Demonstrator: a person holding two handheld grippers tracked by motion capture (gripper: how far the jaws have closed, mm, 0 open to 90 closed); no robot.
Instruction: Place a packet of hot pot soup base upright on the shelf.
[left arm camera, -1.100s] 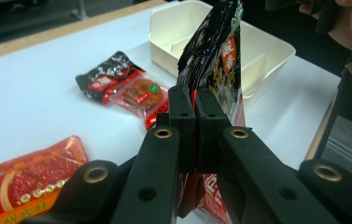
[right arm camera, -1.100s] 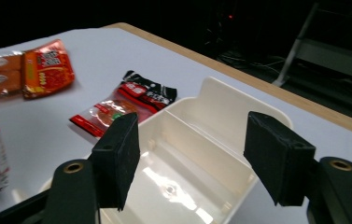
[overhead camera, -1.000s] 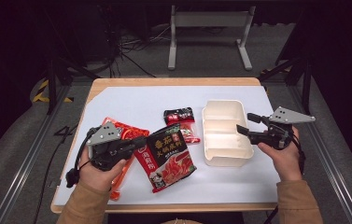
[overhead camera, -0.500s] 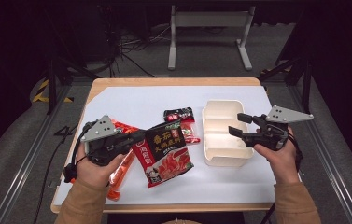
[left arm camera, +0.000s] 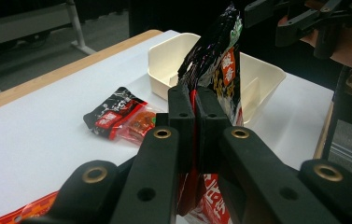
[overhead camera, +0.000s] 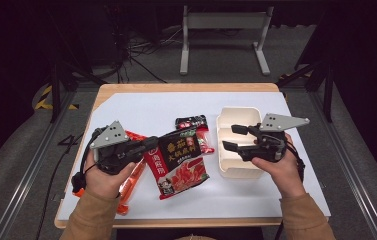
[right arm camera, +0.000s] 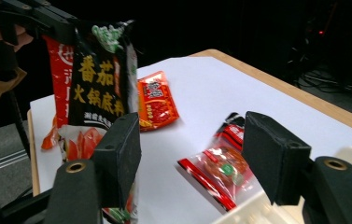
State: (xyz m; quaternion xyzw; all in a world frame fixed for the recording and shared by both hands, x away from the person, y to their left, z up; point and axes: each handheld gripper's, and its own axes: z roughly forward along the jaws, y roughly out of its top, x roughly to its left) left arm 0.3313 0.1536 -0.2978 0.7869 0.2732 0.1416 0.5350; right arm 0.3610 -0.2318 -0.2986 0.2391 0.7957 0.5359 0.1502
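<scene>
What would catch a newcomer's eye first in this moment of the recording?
The big red-and-black soup-base packet stands out, pinched at its edge by the shut left gripper and held up over the white table. To its right, the open right gripper hovers above the cream divided tray. A smaller dark sauce sachet lies flat behind the packet.

Bright, even light from overhead on the white bench (overhead camera: 141, 112); dark, murky surroundings from nine through twelve to three o'clock. Soft, faint shadows under the packets. Slight softness throughout the high view. Near jaws blurred at six o'clock in both gripper views; mild glare on the glossy noodle packet (right arm camera: 96, 88).
</scene>
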